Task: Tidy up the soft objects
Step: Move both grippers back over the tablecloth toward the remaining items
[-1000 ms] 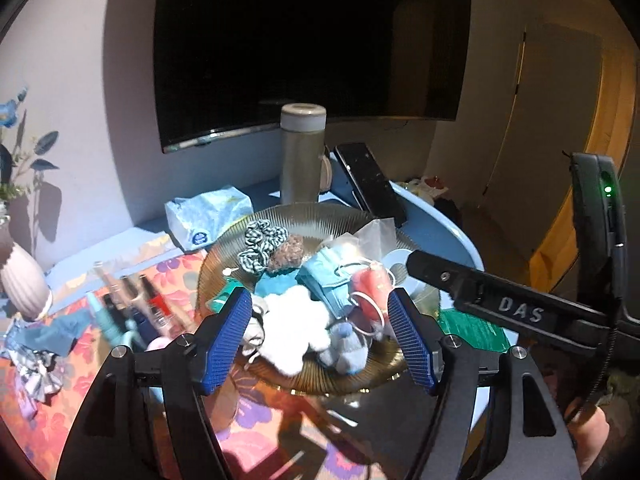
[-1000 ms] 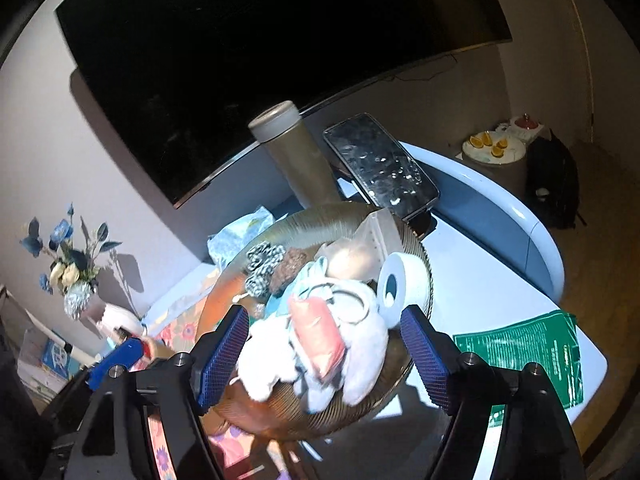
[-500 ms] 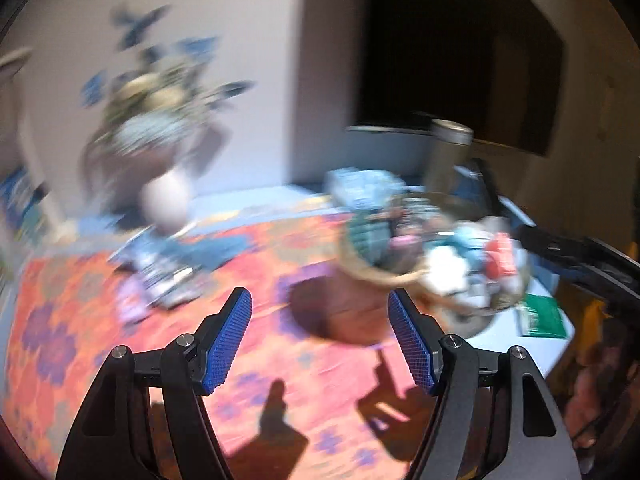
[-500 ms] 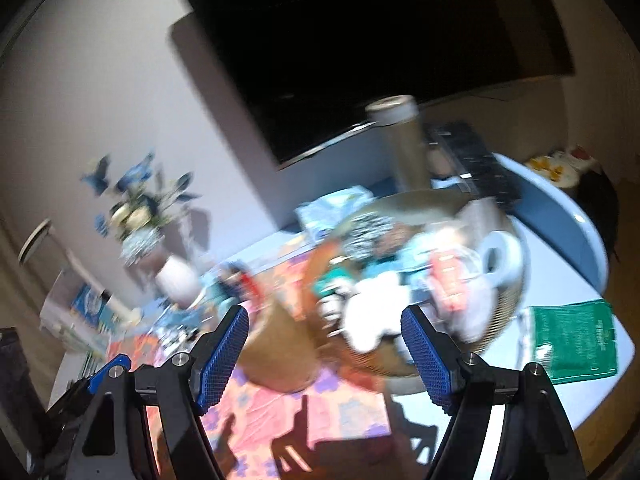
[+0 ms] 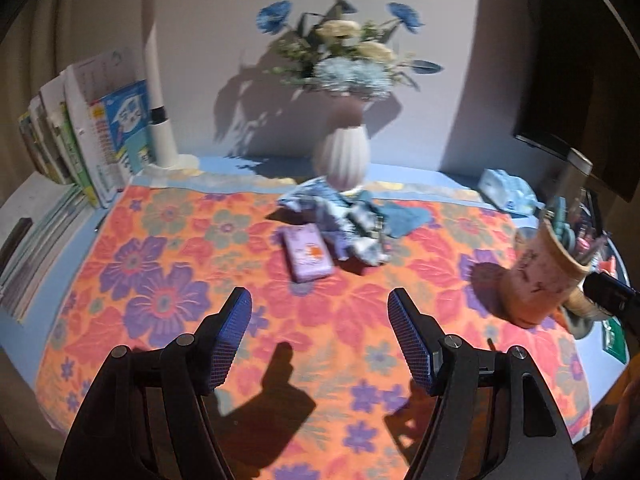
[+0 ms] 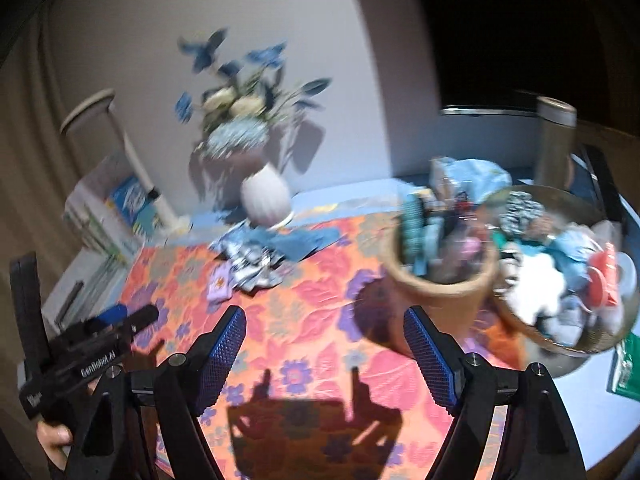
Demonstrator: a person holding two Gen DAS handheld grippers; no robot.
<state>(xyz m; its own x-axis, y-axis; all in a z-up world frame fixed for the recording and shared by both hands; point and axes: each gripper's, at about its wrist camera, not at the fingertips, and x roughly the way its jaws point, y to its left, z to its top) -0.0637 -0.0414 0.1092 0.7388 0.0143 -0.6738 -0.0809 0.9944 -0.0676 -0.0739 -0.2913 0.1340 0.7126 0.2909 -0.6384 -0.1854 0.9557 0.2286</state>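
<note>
Both tongs (image 5: 320,336) (image 6: 324,348) now over floral cloth (image 5: 192,248)

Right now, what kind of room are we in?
Probably a living room or study at home: a vase of flowers on a floral tablecloth, books beside a desk lamp, a dark screen.

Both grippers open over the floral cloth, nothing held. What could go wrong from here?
1. The crumpled cloth pile lies against the foot of the white vase; the left gripper tugging it might tip the vase.
2. The tan cup, full of tall items, stands close ahead of the right gripper, beside the heaped bowl; a sweep could topple it.
3. The right view is blurred, so aim may be off.
</note>
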